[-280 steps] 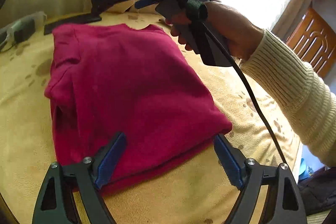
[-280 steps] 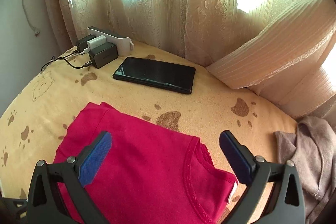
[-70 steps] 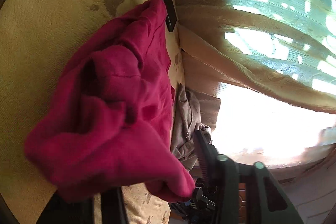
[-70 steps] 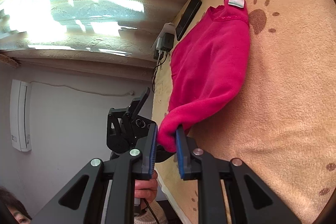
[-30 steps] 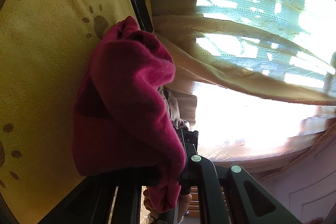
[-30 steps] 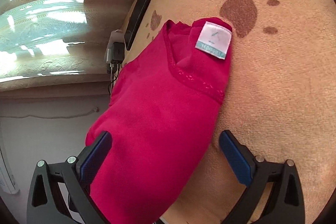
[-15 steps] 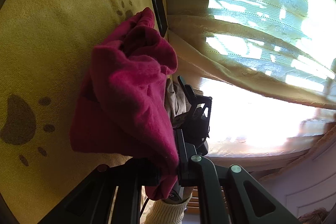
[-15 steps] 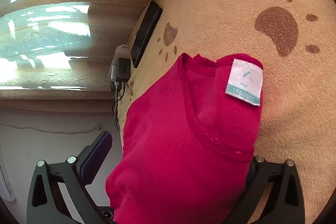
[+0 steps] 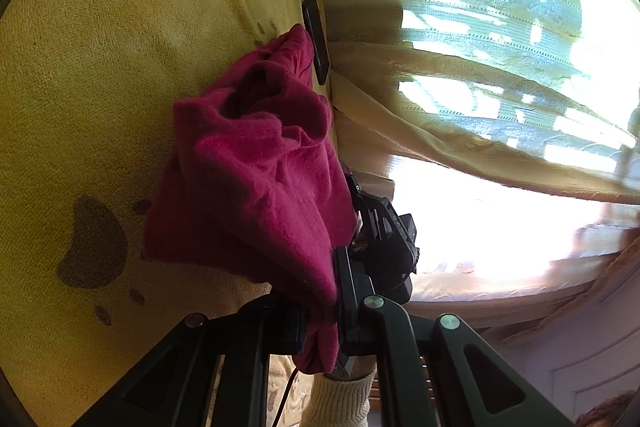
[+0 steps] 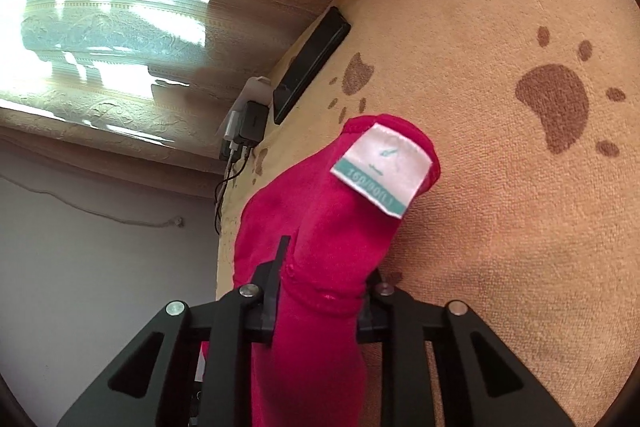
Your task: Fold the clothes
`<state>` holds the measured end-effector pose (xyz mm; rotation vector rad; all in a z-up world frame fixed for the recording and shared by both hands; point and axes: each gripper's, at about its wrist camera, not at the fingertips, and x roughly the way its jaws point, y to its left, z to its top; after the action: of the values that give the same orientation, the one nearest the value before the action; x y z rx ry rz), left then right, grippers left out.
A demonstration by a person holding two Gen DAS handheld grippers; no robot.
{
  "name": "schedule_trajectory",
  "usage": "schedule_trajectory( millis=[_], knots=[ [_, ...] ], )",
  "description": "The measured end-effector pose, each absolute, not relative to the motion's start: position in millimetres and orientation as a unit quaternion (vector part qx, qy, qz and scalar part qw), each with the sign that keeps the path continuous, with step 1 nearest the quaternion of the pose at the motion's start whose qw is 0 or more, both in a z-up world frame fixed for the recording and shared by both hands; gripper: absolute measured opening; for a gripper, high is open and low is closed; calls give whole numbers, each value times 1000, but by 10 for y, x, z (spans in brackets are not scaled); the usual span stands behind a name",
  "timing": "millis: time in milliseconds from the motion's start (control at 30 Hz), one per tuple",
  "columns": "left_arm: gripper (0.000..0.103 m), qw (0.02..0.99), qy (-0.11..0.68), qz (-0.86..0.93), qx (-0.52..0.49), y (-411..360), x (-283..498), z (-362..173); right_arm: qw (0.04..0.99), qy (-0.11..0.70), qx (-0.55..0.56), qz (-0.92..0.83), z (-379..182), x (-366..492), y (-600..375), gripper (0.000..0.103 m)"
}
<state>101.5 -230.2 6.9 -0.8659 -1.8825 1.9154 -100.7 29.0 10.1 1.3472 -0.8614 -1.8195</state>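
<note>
Between both tongs: red garment bunched; left tongs clamp hem, right tongs just closed on collar.

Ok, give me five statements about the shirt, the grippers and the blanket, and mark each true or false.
1. The left gripper is shut on the red shirt. True.
2. The right gripper stands wide open, clear of the shirt. False: its jaws have just been closing and now pinch the shirt near its collar.
3. A white tag with a teal band shows on the shirt. True.
4. The blanket is plain, with no pattern. False: it bears brown paw prints.
5. The phone lies on top of the shirt. False: it lies on the blanket by the curtain, apart from the shirt in the right wrist view.
</note>
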Motion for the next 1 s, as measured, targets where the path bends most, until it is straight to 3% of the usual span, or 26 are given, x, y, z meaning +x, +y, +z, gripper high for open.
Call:
schedule_trajectory(
  millis=[67,367,767,900,1000],
  knots=[
    [11,159,-656,678,-291,-2137,950,162,365,-320,508,-712,255,-978,217,25],
    [11,145,-637,727,-211,-2927,1139,802,441,-268,462,-721,974,-872,-504,25],
    [11,36,-595,795,-111,-3924,2032,1184,558,-208,445,-668,1407,-711,-2453,25],
    [11,6,-588,802,-104,-4161,2095,1042,587,-188,431,-659,1378,-640,-2912,25],
    [11,-9,-610,781,-134,-4160,2032,635,580,-167,445,-661,1105,-621,-3026,25]
  ],
)
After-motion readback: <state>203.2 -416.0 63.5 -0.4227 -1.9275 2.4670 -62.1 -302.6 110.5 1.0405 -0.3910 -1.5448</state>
